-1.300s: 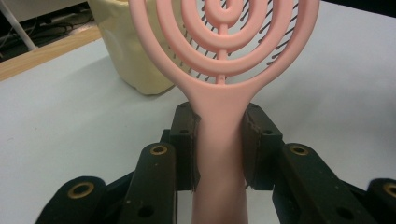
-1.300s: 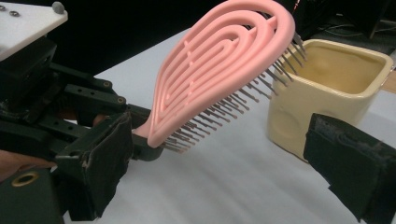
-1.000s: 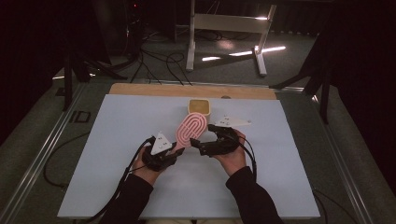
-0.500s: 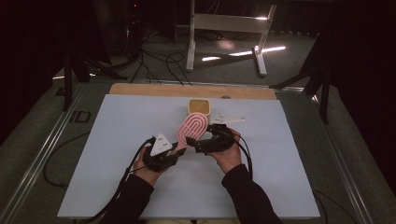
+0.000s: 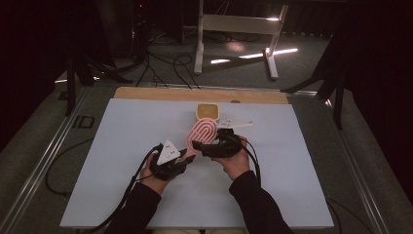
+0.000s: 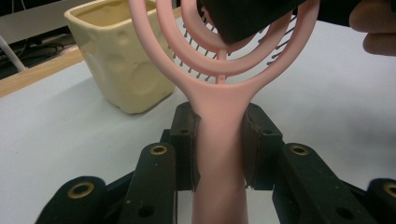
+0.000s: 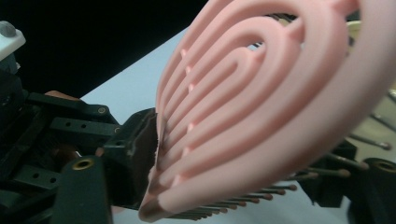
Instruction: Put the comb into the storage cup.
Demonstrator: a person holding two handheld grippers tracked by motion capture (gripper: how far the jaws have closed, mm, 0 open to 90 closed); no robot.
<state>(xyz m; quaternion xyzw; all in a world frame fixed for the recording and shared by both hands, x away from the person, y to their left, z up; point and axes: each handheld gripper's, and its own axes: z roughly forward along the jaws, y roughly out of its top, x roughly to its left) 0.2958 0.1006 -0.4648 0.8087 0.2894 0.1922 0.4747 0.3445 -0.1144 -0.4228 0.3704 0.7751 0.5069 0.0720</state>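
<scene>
**Pink brush held by the handle, second grip closing on the head**

We have the pink hairbrush (image 5: 200,135) lifted above the middle of the desk (image 5: 122,146), handle toward us and to the left, head slanting up and away to the right. It looks like light moulded plastic: the head is an open frame of nested loops with thin bristles on one side, so we judge it stiff along the handle but springy across the loops, and smooth enough to slip if pinched on an edge. The solid handle (image 6: 219,154) is the safest place to hold it, and that is where the left gripper (image 6: 218,140) has it, jaws clamped on either side just below the head. The right gripper (image 5: 207,146) comes in from the right at the head; its jaws have just been closing, with the head's looped rim and bristles between them. One pad (image 7: 140,154) seems to meet the rim, yet we cannot tell whether the grip is firm. A squeeze on the bristles could bend them.

Just beyond the brush stands a cream pot (image 5: 208,111), near the far edge of the desk's pale sheet.
</scene>
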